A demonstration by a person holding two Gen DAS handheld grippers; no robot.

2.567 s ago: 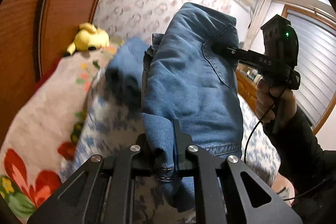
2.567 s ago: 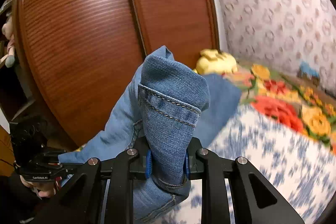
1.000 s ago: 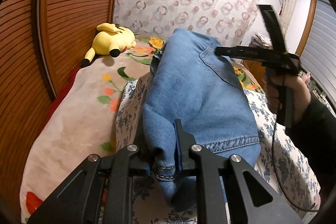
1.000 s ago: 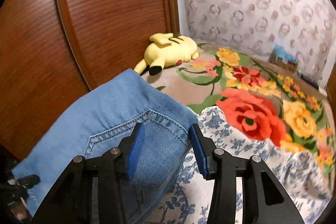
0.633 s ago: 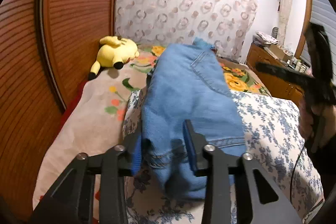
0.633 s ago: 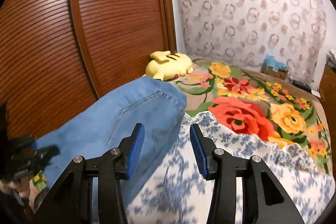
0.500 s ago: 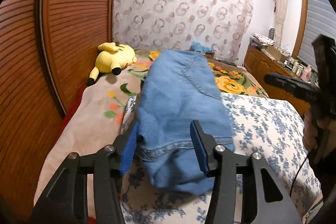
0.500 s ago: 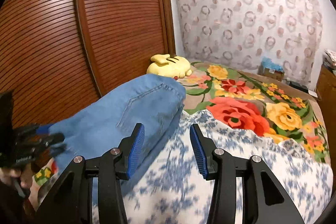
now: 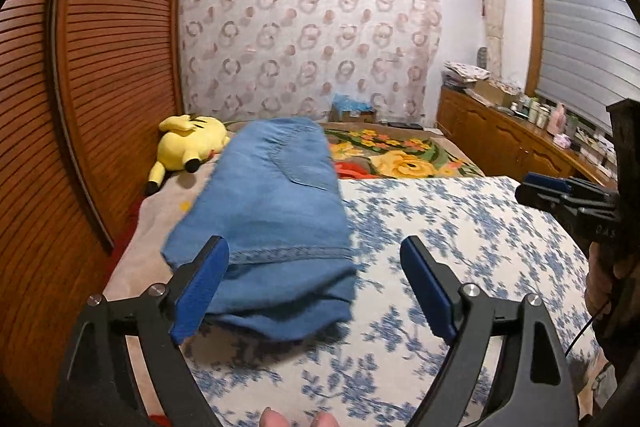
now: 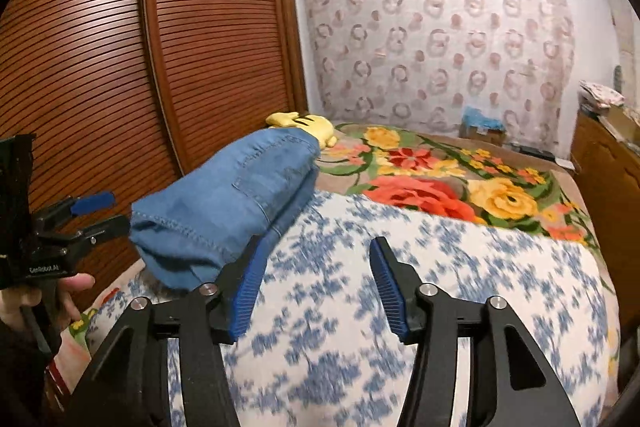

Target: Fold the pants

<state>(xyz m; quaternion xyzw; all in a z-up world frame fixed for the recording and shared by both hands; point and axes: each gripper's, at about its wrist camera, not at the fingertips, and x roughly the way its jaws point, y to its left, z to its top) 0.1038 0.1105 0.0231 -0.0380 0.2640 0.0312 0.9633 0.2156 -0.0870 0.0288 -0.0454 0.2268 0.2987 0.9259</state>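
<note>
The blue denim pants [image 9: 276, 215] lie folded in a thick stack on the bed, back pocket up, near the wardrobe side. They also show in the right wrist view [image 10: 236, 195]. My left gripper [image 9: 316, 287] is open and empty, just short of the stack's near hem. My right gripper [image 10: 316, 287] is open and empty over the blue-flowered cover, to the right of the stack. Each gripper shows in the other's view: the right gripper [image 9: 560, 195] at the right edge, the left gripper [image 10: 76, 223] at the left.
A blue-flowered white cover [image 9: 460, 227] and a bright floral blanket [image 10: 440, 179] lie on the bed. A yellow plush toy [image 9: 188, 143] lies at the far left by the wooden wardrobe doors [image 10: 120, 47]. A wooden cabinet with clutter [image 9: 512, 139] stands at the right.
Both grippers have let go of the pants, opened and drawn back. The pants, held up before, now rest folded on the bed.
</note>
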